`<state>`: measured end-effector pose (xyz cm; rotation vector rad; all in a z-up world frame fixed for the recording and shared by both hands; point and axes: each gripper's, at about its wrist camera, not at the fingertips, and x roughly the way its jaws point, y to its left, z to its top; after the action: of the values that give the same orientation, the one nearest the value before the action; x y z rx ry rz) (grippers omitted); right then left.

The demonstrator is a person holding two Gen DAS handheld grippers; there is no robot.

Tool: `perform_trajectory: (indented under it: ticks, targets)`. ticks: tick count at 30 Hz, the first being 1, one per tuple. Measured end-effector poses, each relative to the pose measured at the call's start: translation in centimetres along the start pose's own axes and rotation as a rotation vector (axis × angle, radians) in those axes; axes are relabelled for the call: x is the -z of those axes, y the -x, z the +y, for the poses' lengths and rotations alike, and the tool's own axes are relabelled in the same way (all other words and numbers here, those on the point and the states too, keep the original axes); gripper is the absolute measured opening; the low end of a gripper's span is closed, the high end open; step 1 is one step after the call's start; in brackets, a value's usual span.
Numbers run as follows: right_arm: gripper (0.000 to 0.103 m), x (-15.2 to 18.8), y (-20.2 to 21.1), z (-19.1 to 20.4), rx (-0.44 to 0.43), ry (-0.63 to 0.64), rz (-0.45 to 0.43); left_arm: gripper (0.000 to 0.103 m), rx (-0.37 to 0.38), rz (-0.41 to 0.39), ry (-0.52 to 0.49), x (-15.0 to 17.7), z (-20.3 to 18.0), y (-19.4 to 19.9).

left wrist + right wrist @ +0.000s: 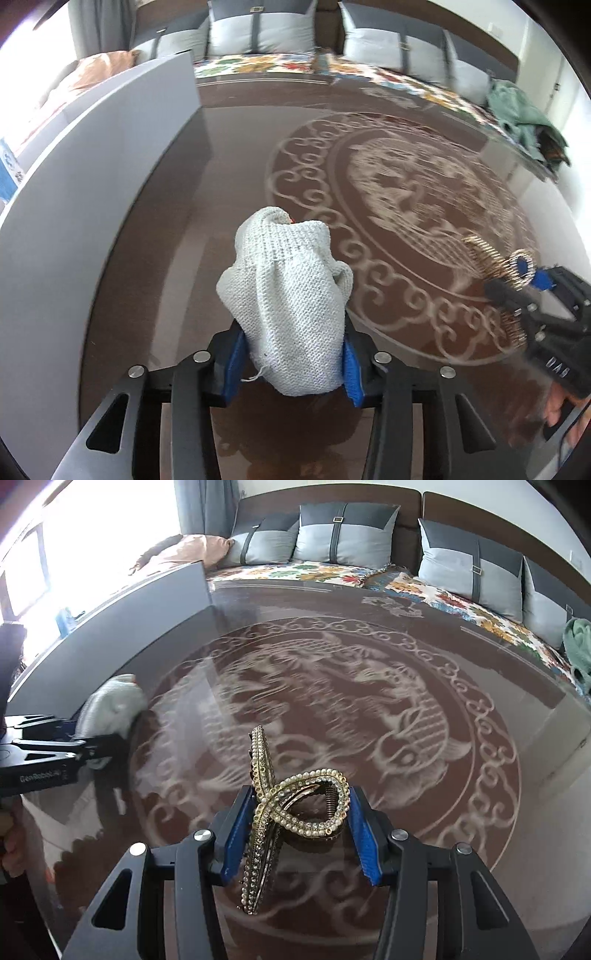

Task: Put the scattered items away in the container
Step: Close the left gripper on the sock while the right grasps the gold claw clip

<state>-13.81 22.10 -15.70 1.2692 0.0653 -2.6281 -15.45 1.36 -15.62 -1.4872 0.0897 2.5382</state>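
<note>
My left gripper (293, 356) is shut on a white knitted glove (291, 295) and holds it above the brown patterned table. It also shows at the left of the right wrist view (110, 705). My right gripper (301, 832) is shut on a gold rhinestone hair claw (295, 812). In the left wrist view this gripper (524, 273) with the claw (491, 258) is at the right. The grey container wall (110, 166) stands to the left of the glove, and also shows in the right wrist view (122, 627).
The glass-topped table (369, 184) has a pale ornamental pattern. A sofa with grey cushions (343, 531) and a floral cover runs along the far side. A green cloth (524, 114) lies at the right end.
</note>
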Motion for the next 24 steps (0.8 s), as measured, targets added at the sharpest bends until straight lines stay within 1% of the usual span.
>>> perform_trajectory:
  ticks: [3, 7, 9, 12, 16, 19, 24]
  targets:
    - [0.051, 1.4, 1.1, 1.1, -0.005, -0.01, 0.0, 0.04, 0.035, 0.003, -0.039, 1.3, -0.9, 0.8]
    - [0.051, 3.8, 2.9, 2.4, -0.011, -0.018, -0.002, 0.04, 0.056, 0.021, -0.098, 3.8, -2.3, 2.2]
    - [0.051, 5.3, 4.0, 3.1, -0.007, -0.025, -0.003, 0.04, 0.081, 0.036, -0.097, 5.1, -2.5, 3.0]
    - [0.051, 7.3, 5.6, 3.6, -0.002, -0.054, -0.008, 0.04, 0.089, 0.05, -0.095, 6.8, -3.1, 3.9]
    - [0.052, 9.2, 6.9, 4.1, 0.027, -0.071, -0.031, 0.044, 0.065, 0.038, -0.108, 7.5, -3.5, 4.2]
    - [0.053, 9.4, 7.0, 4.7, 0.063, -0.046, -0.029, 0.045, 0.046, 0.028, -0.118, 8.0, -3.8, 4.4]
    - [0.053, 9.4, 6.9, 5.1, 0.083, -0.034, -0.032, 0.046, 0.014, 0.01, -0.135, 8.8, -4.3, 4.8]
